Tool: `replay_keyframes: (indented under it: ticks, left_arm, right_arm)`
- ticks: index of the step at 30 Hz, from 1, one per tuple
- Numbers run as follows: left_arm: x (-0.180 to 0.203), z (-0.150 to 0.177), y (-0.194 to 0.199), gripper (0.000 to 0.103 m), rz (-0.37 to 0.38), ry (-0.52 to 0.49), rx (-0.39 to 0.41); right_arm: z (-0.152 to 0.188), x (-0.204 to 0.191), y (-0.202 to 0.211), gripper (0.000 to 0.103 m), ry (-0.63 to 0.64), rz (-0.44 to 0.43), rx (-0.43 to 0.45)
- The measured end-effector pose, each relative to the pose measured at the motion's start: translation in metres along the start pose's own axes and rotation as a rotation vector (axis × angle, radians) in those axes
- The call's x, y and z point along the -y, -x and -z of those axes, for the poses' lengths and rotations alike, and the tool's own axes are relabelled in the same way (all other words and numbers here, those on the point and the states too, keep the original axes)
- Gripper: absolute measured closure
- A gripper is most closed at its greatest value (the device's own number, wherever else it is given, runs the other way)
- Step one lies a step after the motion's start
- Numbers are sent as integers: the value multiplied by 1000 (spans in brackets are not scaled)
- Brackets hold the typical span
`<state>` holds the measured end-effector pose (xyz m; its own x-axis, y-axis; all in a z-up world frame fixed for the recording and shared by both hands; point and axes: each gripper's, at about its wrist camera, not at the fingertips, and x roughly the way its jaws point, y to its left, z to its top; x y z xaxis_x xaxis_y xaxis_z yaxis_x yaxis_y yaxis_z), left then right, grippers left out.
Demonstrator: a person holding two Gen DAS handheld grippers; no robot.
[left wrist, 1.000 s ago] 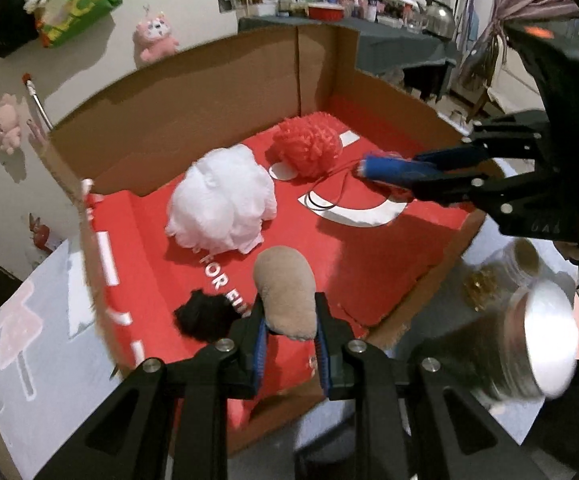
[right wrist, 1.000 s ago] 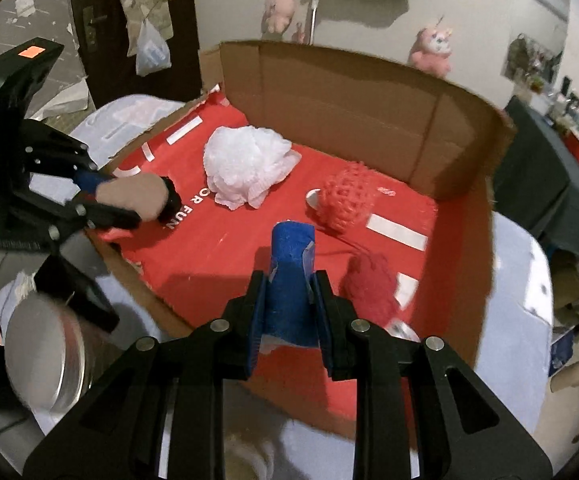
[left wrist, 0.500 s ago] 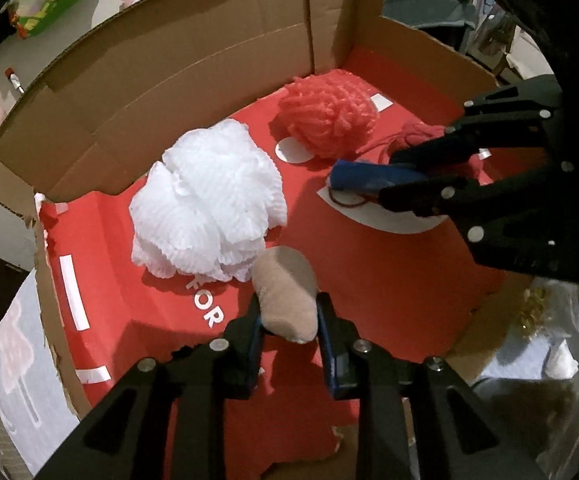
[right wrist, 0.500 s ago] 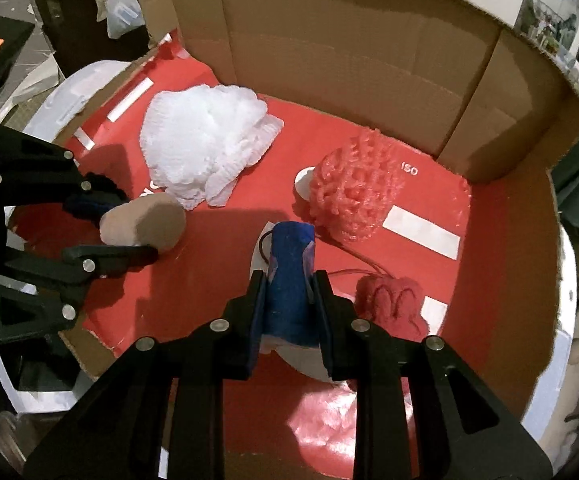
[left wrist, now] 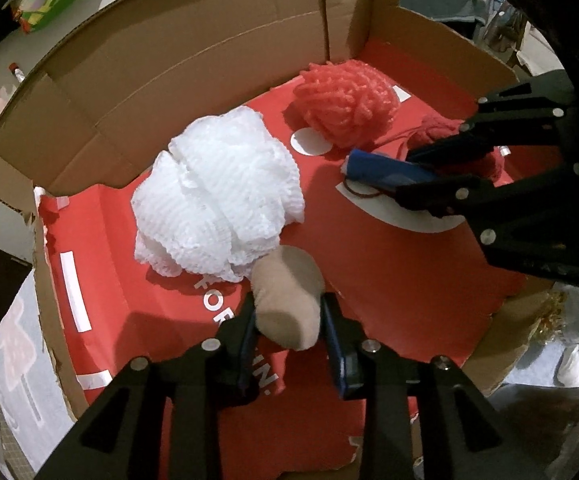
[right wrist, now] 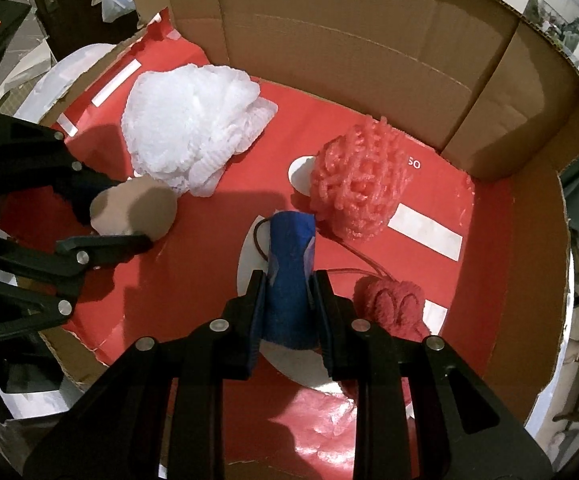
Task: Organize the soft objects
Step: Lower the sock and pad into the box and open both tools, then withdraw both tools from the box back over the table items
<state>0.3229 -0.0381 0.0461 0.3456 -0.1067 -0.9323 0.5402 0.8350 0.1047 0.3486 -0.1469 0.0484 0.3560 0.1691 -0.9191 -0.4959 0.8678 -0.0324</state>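
Cardboard box (right wrist: 369, 40) with red printed floor, brown walls behind. Inside, biggest first: white mesh bath pouf (left wrist: 217, 196) at left, coral yarn ball (right wrist: 359, 188) right of it, dark red yarn ball (right wrist: 389, 304) nearer the right wall. Left gripper (left wrist: 289, 316) pinches a beige foam piece (left wrist: 287, 300), touching the pouf's front edge. Right gripper (right wrist: 287, 292) clamps a blue fabric roll (right wrist: 289, 264) beside the coral ball, over a white circle print.
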Motion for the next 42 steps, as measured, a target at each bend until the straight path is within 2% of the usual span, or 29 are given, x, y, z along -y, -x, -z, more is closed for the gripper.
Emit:
replay_keyframes:
  ticks: [5, 14, 16, 17, 18, 20, 23, 25, 31, 35, 42]
  left_arm:
    - [-2, 0, -3, 64, -1, -1, 3]
    - [-6, 4, 10, 47, 8, 34, 46]
    - [-7, 6, 17, 38, 15, 51, 70]
    - [-7, 7, 21, 36, 21, 59, 86]
    - [-7, 10, 27, 34, 28, 69, 104]
    - [-6, 14, 37, 32, 32, 83, 133]
    - [-3, 21, 57, 25, 33, 108, 188]
    - [1, 27, 73, 17, 30, 123, 241]
    - [8, 52, 127, 5, -2, 171, 390]
    - [15, 68, 153, 2, -3, 202, 462]
    - [39, 112, 196, 0, -33, 242, 602]
  right_arm:
    - [-2, -2, -5, 80, 14, 2, -8]
    - [0, 0, -4, 77, 6, -8, -17]
    - [1, 0, -1, 66, 3, -8, -13]
    - [1, 0, 1, 44, 3, -11, -6]
    - [1, -1, 4, 32, 7, -5, 8]
    - [2, -4, 14, 32, 19, 20, 40]
    - [4, -4, 29, 32, 1, 29, 73]
    - [6, -7, 42, 32, -2, 55, 100]
    - [20, -14, 94, 32, -49, 86, 207]
    - [40, -23, 134, 25, -83, 100, 305]
    - [87, -55, 189, 24, -83, 134, 441]
